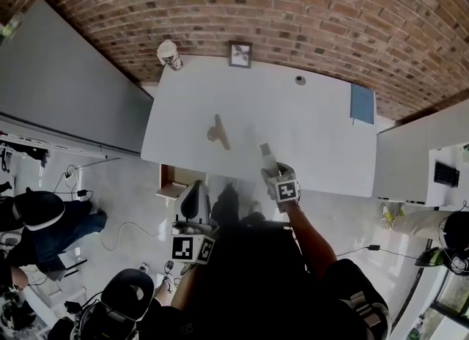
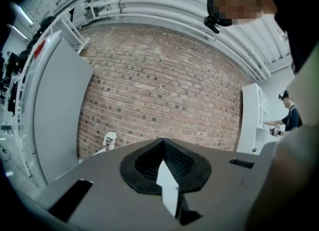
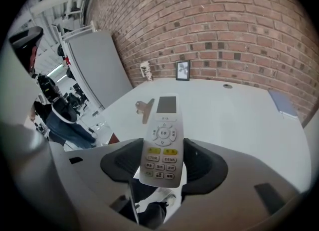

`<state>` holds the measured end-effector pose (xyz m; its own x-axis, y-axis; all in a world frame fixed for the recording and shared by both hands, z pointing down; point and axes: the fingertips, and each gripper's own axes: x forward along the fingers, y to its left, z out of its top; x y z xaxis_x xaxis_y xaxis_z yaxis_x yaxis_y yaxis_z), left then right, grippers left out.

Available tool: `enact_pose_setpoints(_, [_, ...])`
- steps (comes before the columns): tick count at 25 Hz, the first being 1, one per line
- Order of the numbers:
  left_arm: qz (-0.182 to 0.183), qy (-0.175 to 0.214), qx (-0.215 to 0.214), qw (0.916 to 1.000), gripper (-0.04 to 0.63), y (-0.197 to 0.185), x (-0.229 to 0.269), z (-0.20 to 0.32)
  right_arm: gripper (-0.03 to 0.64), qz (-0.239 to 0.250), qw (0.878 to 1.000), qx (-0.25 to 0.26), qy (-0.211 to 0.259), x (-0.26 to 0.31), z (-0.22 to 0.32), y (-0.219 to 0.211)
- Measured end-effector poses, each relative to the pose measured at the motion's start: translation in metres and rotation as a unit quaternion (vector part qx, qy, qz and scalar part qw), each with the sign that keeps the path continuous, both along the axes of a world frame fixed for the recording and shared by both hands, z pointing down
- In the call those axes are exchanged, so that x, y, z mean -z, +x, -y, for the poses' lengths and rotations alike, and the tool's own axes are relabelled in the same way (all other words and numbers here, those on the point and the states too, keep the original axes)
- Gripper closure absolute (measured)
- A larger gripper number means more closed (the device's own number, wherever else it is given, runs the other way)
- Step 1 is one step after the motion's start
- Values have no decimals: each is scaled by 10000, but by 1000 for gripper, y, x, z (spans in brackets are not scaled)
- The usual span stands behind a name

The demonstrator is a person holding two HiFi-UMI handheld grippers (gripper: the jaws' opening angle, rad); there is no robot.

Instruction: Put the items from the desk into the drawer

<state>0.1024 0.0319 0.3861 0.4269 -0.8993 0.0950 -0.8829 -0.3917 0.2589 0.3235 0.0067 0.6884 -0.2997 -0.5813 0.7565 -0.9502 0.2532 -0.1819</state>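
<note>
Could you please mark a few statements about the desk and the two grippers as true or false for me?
1. The right gripper grips a white remote control between its jaws. True.
2. The left gripper holds the wooden clip. False: the clip lies on the desk, and the left gripper's jaws are together with nothing in them.
3. A picture frame stands at the desk's far edge, by the brick wall. True.
4. The blue notebook lies in the middle of the desk. False: it lies near the far right corner.
</note>
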Motion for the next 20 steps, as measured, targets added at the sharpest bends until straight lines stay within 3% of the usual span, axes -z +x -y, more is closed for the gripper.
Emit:
enact_pose_setpoints(10, [-51,-3,315,9995,592,-38,3,-36,370,302,9983,423,261,35,-29,-53])
enact_pose_setpoints(20, [-109,59,699,9975,592,-117,1,-44,370,237,9944,974,346,46,-36,-134])
